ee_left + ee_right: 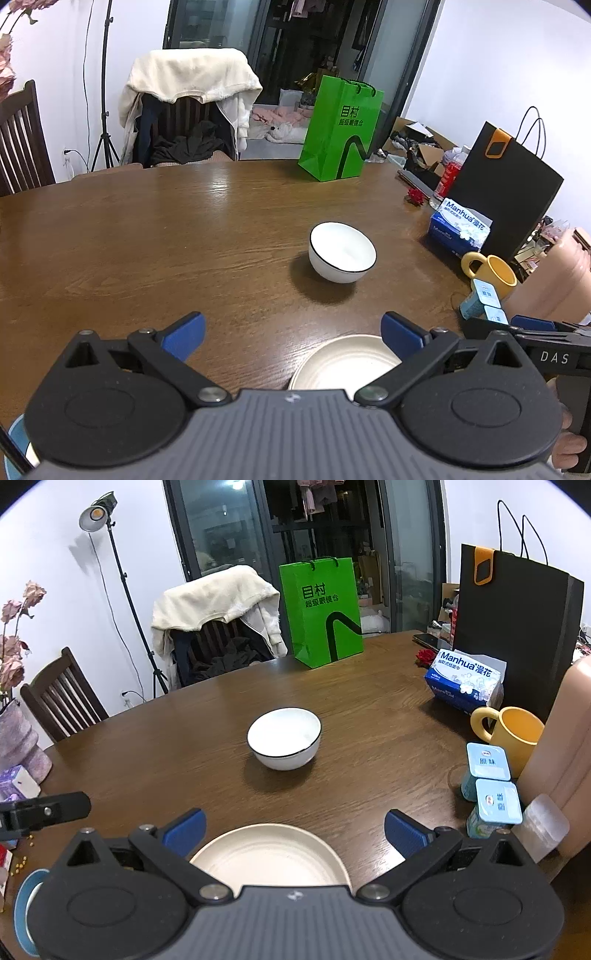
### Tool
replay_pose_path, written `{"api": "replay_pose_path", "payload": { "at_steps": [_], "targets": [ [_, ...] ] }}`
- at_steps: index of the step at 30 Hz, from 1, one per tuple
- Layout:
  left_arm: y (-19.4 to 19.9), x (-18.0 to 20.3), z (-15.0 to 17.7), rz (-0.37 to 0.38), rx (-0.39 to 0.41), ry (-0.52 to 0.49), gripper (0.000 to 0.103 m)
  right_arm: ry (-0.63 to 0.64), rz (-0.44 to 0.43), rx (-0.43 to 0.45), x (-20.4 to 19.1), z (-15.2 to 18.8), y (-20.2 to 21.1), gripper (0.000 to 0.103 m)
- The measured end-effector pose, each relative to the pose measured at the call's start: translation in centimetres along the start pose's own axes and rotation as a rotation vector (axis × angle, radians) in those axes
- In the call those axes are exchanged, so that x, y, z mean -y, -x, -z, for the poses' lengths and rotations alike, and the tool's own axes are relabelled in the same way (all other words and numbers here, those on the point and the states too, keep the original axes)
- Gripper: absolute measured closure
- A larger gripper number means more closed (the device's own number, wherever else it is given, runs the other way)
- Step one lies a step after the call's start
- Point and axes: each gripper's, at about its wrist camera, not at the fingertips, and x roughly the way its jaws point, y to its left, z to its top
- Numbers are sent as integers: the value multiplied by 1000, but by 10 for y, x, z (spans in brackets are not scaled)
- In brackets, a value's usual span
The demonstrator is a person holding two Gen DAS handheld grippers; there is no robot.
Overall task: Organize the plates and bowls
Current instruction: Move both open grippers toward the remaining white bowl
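Bowl [283,738] sits upright near the middle of the tabletop [369,709], straight ahead of both grippers and well beyond their fingertips, while the cream plate [269,856] lies close to the near edge, directly below the right gripper [294,829] and off to the right of the left gripper [293,334]. Both grippers hover with fingers spread wide and nothing between them (neither touches any dish). I judge the right one better placed for the plate, which lies centred between its fingers.

Home dining room: wooden table [184,746], chairs [62,698]
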Motion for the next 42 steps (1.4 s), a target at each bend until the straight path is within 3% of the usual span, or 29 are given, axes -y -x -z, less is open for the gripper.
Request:
{"api": "replay_pose_path", "payload": {
  "at_steps": [19,42],
  "targets": [
    [-74,25,-48,-44,-30,27,0,5,-11,-49,48,-47,-68,0],
    [-149,35,-84,-77,-45,65,0,32,-47,-75,72,-97,-153,0]
  ]
}}
